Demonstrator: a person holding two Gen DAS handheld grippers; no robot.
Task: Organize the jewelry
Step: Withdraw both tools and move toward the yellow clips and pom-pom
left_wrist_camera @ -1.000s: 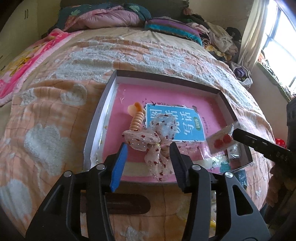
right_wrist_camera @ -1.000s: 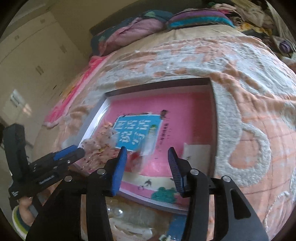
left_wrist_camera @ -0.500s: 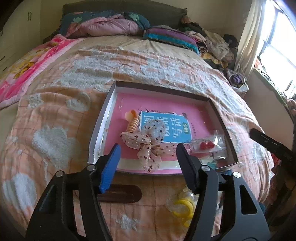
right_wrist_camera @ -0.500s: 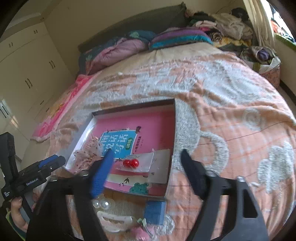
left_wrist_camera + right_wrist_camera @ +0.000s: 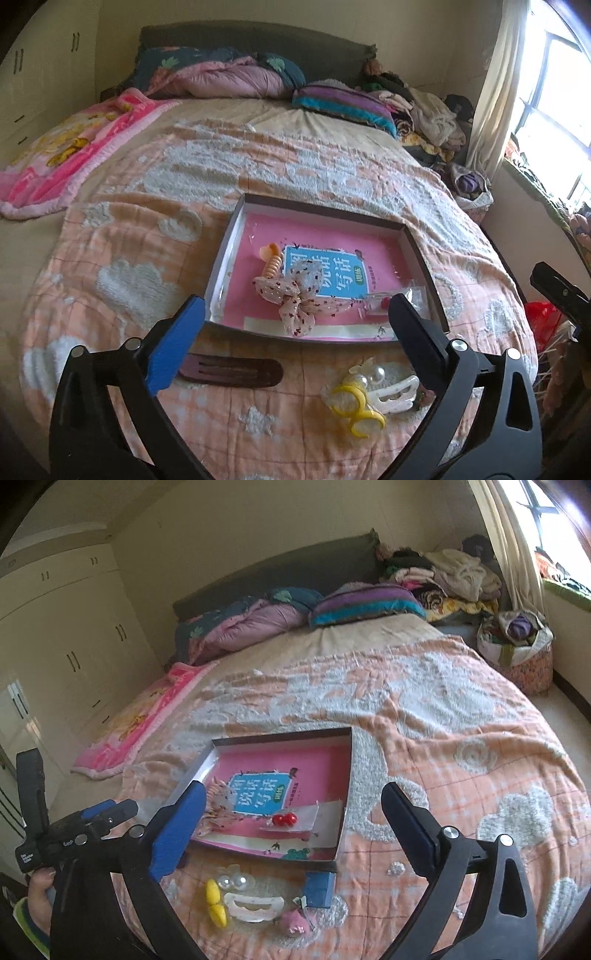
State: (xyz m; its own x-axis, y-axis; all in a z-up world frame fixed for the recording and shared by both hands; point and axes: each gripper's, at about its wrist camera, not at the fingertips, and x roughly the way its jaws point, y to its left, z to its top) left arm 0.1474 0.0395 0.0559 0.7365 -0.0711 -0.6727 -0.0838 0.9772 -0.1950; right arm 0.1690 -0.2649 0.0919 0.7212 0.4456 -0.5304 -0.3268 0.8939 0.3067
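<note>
A wide bed (image 5: 258, 177) covered by a peach-and-white checked quilt with fluffy cloud shapes (image 5: 122, 280) fills both views, with bundled bedding heaped at its top edge. At the centre of the left wrist view lies a shallow rectangular cardboard box with a pink printed lining (image 5: 421, 258); in the right wrist view the same box sits at centre left. Inside it, a sheer polka-dot fabric hair bow (image 5: 299, 295) lies across a blue label, an orange coiled hair tie (image 5: 272, 264) touches the bow's upper left, and a clear plastic packet holding two red beads (image 5: 283, 819) rests in the box's lower right part. On the quilt below the box, in the lower part of the left wrist frame, lie a long dark brown hair clip (image 5: 232, 371), a white claw hair clip (image 5: 395, 393), a yellow ring-shaped hair piece (image 5: 356, 410) and clear pearl-like beads (image 5: 369, 376); the right wrist view also shows a small blue box (image 5: 319, 888) and a pink strawberry-shaped piece (image 5: 295, 925). The left gripper (image 5: 295, 339) and the right gripper (image 5: 293, 830) each have their fingers released and opening wide, with nothing pressed between them, above the near edge of the box.
</note>
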